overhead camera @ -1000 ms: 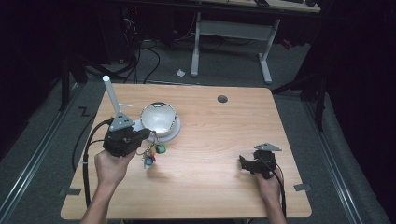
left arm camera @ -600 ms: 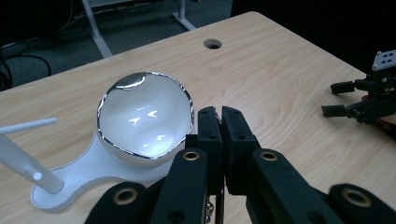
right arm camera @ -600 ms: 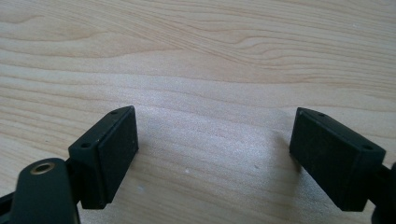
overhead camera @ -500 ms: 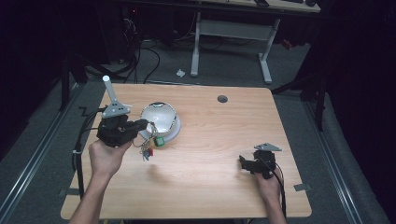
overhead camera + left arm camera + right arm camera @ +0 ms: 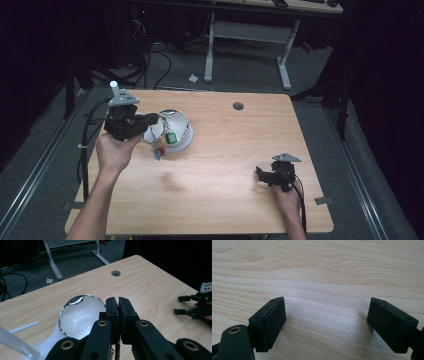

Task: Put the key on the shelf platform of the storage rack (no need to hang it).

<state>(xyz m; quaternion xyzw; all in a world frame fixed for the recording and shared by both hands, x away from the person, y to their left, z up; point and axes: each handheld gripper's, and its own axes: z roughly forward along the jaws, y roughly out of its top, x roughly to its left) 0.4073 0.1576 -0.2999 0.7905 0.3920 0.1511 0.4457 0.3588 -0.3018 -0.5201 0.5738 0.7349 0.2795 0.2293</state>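
Observation:
My left gripper point(image 5: 156, 120) hangs above the table's left part, shut on the thin ring of a bunch of keys point(image 5: 164, 144). The bunch has green, red and blue tags and dangles on a chain at the near left rim of a white bowl point(image 5: 184, 134). In the left gripper view the jaws point(image 5: 117, 300) are pressed together over the bowl point(image 5: 80, 315), with the chain point(image 5: 113, 353) showing below them. My right gripper point(image 5: 262, 175) rests low at the table's front right, open, with only bare wood between its fingers point(image 5: 325, 322).
A white rod point(image 5: 114, 88) stands up behind the left gripper. A round cable hole point(image 5: 238, 106) sits near the table's far edge. The right gripper point(image 5: 178, 305) shows far off in the left gripper view. Desk legs and cables lie on the floor beyond.
The left gripper has risen and moved toward the far left, lifting the key bunch off the table to hang by the bowl. The right gripper has stayed put.

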